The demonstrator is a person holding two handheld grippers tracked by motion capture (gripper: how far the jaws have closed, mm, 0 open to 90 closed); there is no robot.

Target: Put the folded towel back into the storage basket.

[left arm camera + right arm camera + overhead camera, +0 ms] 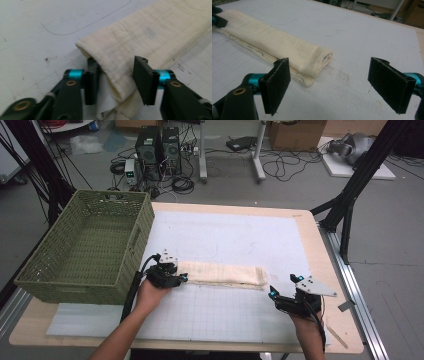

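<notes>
Green wicker basket (85, 247) sits empty at the worktop's (235, 317) left; beside it our left gripper (117, 81) has its fingers parted around the folded cream towel's (222, 275) end, not yet clamped, while our right gripper (337, 85) waits wide open just short of the other end; folding looks done, lifting remains; the towel's underside is hidden

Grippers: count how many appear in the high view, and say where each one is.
2. The left gripper is at the folded cloth's left end; the right gripper sits open just off its right end.
</notes>
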